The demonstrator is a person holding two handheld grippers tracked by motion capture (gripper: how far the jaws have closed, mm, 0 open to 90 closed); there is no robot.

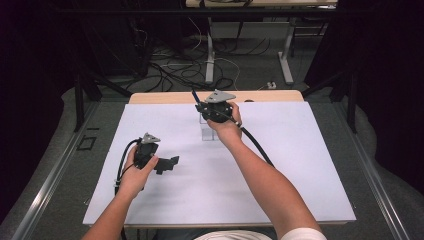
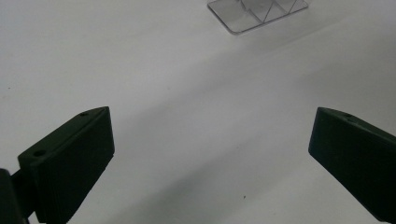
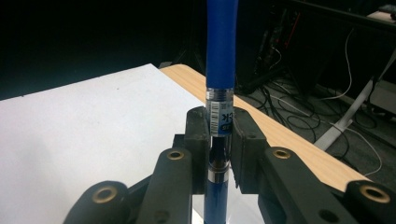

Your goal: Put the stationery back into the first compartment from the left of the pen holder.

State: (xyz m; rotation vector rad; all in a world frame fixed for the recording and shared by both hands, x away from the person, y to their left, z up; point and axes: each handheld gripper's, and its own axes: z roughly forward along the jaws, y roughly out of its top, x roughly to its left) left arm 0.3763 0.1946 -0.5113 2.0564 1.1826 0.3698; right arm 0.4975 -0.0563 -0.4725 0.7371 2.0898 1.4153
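The right gripper (image 3: 219, 140) pinches a pen (image 3: 221, 46) at its labelled middle: light, stiff, smooth, likely to slip. The left gripper (image 2: 210, 158), spread, holds nothing over the counter (image 2: 187, 84).

My right gripper (image 1: 207, 111) clamped on blue pen (image 1: 194, 95), clear holder (image 1: 208, 132) directly beneath it; left gripper (image 1: 167, 164) well apart.

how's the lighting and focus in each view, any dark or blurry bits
High view: white table sheet evenly lit, surroundings very dark. Left gripper view: soft diagonal shadow across the sheet, the open left claw blurred, clear holder sharper. Right gripper view: blue pen in the right claw fairly sharp, black backdrop at left.
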